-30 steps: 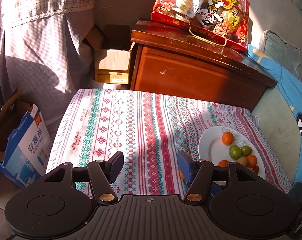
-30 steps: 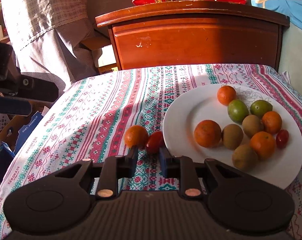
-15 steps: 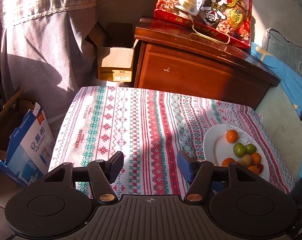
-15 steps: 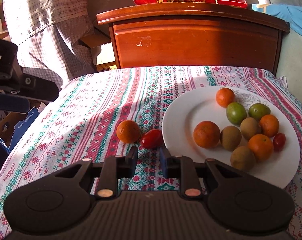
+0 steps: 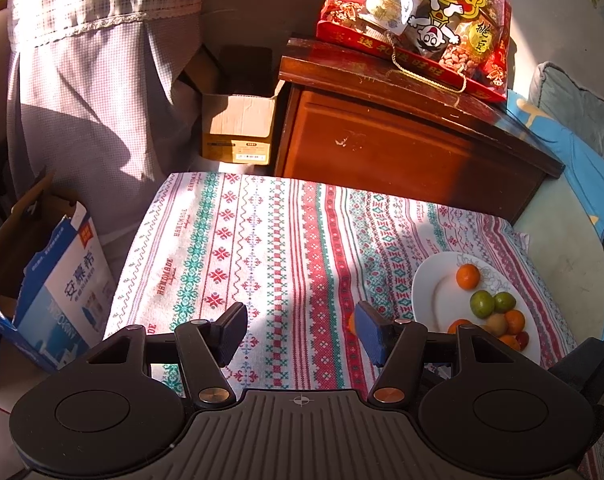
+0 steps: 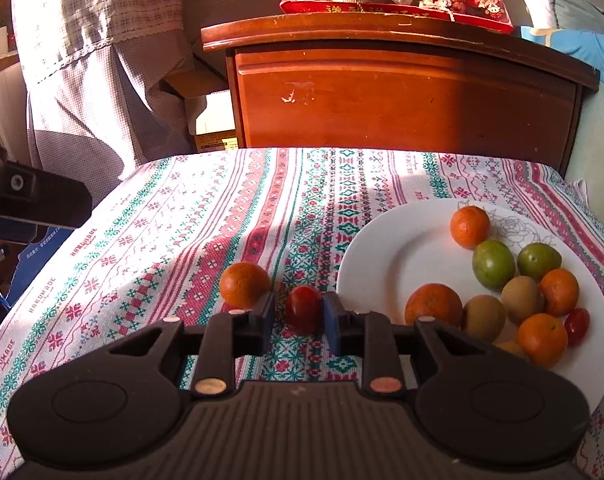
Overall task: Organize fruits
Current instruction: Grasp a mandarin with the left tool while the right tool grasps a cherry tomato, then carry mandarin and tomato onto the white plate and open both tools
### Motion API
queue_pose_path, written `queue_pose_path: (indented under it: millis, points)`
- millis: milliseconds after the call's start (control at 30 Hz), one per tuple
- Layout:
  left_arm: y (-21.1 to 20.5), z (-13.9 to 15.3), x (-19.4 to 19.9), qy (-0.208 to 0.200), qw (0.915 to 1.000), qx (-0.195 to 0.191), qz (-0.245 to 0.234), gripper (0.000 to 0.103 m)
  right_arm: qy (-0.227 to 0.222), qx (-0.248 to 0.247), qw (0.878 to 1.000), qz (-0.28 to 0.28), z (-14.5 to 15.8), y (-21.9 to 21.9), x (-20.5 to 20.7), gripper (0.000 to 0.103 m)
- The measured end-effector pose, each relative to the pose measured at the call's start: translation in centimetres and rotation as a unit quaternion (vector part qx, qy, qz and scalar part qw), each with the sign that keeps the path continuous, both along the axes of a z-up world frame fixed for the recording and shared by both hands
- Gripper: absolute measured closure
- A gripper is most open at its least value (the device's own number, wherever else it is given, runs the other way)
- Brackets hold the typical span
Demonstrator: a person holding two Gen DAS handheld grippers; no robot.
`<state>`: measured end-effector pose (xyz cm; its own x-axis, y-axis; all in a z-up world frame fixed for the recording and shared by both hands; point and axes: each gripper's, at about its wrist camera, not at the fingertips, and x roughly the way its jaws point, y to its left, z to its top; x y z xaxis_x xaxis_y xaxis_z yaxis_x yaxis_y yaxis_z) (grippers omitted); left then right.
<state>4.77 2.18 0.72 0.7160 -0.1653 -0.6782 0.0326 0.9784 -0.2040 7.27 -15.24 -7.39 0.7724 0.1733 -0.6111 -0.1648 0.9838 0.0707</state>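
Observation:
A red cherry tomato [image 6: 303, 309] lies on the striped tablecloth just left of the white plate [image 6: 386, 256]. It sits between the fingertips of my right gripper [image 6: 297, 314], whose jaws are opening. The right pad is at the tomato's side and a small gap shows on the left. A small orange [image 6: 243, 284] rests on the cloth beside the left finger. The plate holds several oranges, green fruits, kiwis and another tomato [image 6: 576, 326]. My left gripper [image 5: 299, 330] hangs open and empty over the cloth, left of the plate [image 5: 434, 292].
A wooden cabinet [image 6: 402, 92] with a red snack bag [image 5: 418, 24] on top stands behind the table. A checked curtain [image 5: 85, 80], a cardboard box [image 5: 237, 132] and a blue-and-white carton [image 5: 61, 288] lie to the left. Blue bedding [image 6: 582, 48] is at the right.
My right gripper has come forward around the cherry tomato, which now lies between its fingertips, and its jaws have spread slightly. The left gripper has stayed put.

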Motion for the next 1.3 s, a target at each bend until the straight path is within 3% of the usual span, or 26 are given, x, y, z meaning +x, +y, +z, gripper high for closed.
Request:
queue_pose_path:
  millis: [233,600,867,1167,1300]
  points:
    - [0.0,-0.3,0.2,0.007,1.0,0.001,0.0,0.045,0.016,-0.002,1.0,0.021,0.0,-0.2,-0.4,0.085]
    - [-1.9,-2.4,1.1,0.029,0.9993,0.015,-0.02,0.045,0.092,0.047,0.994,0.028,1.9,-4.0,-2.5,0.085]
    - [-5.0,-3.7,2.1,0.021,0.9983,0.02,-0.051,0.046,0.085,0.081,0.993,0.026,4.3,-6.3,-4.4,0.085]
    - [-6.4,-5.4,3.4,0.023,0.998,0.025,-0.054,0.048,0.061,0.127,0.99,-0.009,5.5,-8.9,-3.4,0.085]
    - [-7.2,-6.1,3.8,0.02,0.9975,0.035,-0.058,0.058,0.047,0.135,0.99,-0.017,6.1,-9.6,-2.9,0.085]
